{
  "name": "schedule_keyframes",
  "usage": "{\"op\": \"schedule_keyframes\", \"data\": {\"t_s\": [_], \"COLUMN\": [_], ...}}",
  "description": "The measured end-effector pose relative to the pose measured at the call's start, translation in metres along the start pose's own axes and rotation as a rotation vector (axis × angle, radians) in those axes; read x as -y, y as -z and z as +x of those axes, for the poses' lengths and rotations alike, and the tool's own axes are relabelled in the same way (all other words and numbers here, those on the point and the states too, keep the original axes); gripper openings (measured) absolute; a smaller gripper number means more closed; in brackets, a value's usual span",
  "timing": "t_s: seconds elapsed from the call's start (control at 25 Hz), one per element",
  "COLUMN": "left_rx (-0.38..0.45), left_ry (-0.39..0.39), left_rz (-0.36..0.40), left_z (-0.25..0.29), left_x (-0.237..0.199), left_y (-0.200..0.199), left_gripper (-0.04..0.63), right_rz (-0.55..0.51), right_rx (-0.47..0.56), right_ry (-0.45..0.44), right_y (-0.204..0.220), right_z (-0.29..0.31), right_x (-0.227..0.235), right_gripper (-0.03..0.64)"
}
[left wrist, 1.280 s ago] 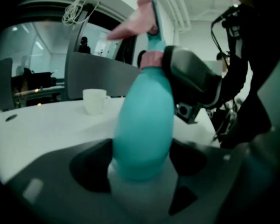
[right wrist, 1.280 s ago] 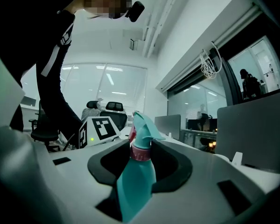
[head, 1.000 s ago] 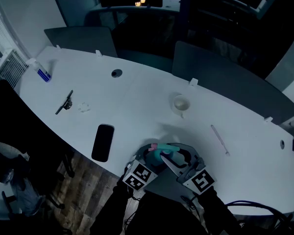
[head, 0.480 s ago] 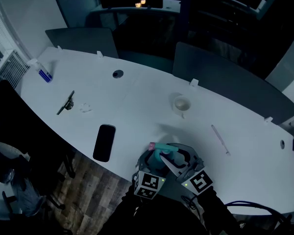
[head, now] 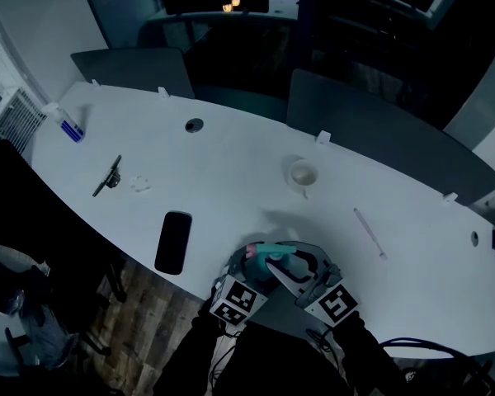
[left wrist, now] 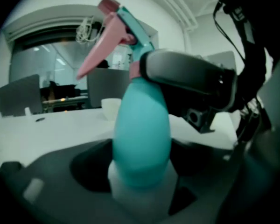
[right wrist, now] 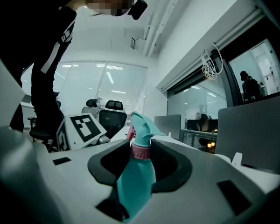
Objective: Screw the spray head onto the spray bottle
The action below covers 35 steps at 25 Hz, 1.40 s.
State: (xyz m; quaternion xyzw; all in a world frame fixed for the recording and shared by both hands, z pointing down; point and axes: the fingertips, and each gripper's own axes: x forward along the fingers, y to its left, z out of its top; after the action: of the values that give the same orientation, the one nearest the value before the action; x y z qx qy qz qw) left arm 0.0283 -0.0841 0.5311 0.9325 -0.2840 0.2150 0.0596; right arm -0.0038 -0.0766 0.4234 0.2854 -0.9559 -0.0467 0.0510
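Note:
A teal spray bottle (head: 272, 259) with a pink spray head hangs just off the near edge of the white table (head: 231, 180), held between both grippers. In the left gripper view its teal body (left wrist: 141, 139) fills the middle. The pink trigger (left wrist: 102, 48) points up and left. My left gripper (head: 254, 267) is shut on the lower body of the bottle. My right gripper (head: 294, 264) is shut on the pink collar (right wrist: 141, 152) at the neck, with its dark pads on either side. The left gripper's marker cube (right wrist: 84, 127) shows beyond the bottle.
On the table lie a black phone (head: 172, 241), a white cup (head: 303, 173), a thin pale stick (head: 369, 233), a small black tool (head: 107, 176) and a small blue-and-white bottle (head: 70, 126). Grey dividers (head: 379, 130) line the far edge. A person stands behind the right gripper.

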Motion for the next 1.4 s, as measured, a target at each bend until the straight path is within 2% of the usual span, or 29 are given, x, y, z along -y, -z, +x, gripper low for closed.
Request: {"op": "schedule_keyframes", "data": {"t_s": [0.16,0.24,0.28,0.36,0.44,0.56,0.68,0.72,0.76,0.84,0.92,1.04,1.2,1.28,1.4], "left_rx": [0.014,0.02,0.024,0.03,0.036,0.031,0.017,0.009,0.003,0.009,0.036,0.059,0.044,0.054,0.062], "left_ry": [-0.31,-0.405,-0.421,-0.402,-0.34,-0.176,0.03,0.063,0.071,0.036,-0.038,-0.209,-0.441,-0.459,-0.344], "left_rz": [-0.164,-0.209,-0.217,-0.202,-0.134,-0.013,0.026,0.043,0.054,0.05,0.018,-0.062,-0.181,-0.18,-0.075], "left_z": [-0.003,-0.004,-0.004,-0.005,-0.01,-0.016,-0.011,-0.01,-0.01,-0.01,-0.011,-0.01,-0.014,-0.014,-0.018], "left_x": [-0.004,-0.004,-0.004,-0.003,-0.002,-0.002,0.003,0.004,0.005,0.005,0.003,-0.001,-0.003,-0.002,-0.002], "left_y": [0.004,0.004,0.004,0.004,0.004,0.004,-0.008,-0.009,-0.01,-0.009,-0.009,-0.007,-0.009,-0.009,-0.004], "left_gripper": [0.38,0.38,0.38,0.382,0.382,0.402,0.387,0.352,0.351,0.349,0.348,0.347,0.347,0.349,0.356], "right_rz": [0.03,0.043,0.044,0.036,0.031,0.035,0.026,0.025,0.024,0.018,0.008,-0.011,-0.01,0.001,0.002], "right_rx": [0.025,0.029,0.026,0.018,0.005,-0.003,-0.005,-0.007,-0.008,-0.012,-0.014,-0.004,0.012,0.014,-0.006], "right_ry": [0.028,0.036,0.034,0.025,0.013,-0.001,-0.013,-0.012,-0.01,0.0,0.019,0.06,0.094,0.092,0.06], "right_y": [-0.001,-0.001,-0.001,0.0,0.001,0.002,0.002,0.002,0.002,0.002,0.003,0.001,-0.001,0.0,0.002], "right_z": [-0.001,-0.003,-0.003,-0.003,-0.002,-0.002,-0.002,-0.003,-0.003,-0.005,-0.005,-0.004,-0.005,-0.006,-0.005], "right_x": [-0.002,-0.002,-0.002,-0.002,-0.003,-0.003,-0.002,-0.001,-0.001,0.0,0.0,0.001,-0.001,-0.001,-0.003], "right_gripper": [0.142,0.141,0.142,0.141,0.141,0.142,0.141,0.142,0.141,0.141,0.141,0.14,0.14,0.14,0.14]}}
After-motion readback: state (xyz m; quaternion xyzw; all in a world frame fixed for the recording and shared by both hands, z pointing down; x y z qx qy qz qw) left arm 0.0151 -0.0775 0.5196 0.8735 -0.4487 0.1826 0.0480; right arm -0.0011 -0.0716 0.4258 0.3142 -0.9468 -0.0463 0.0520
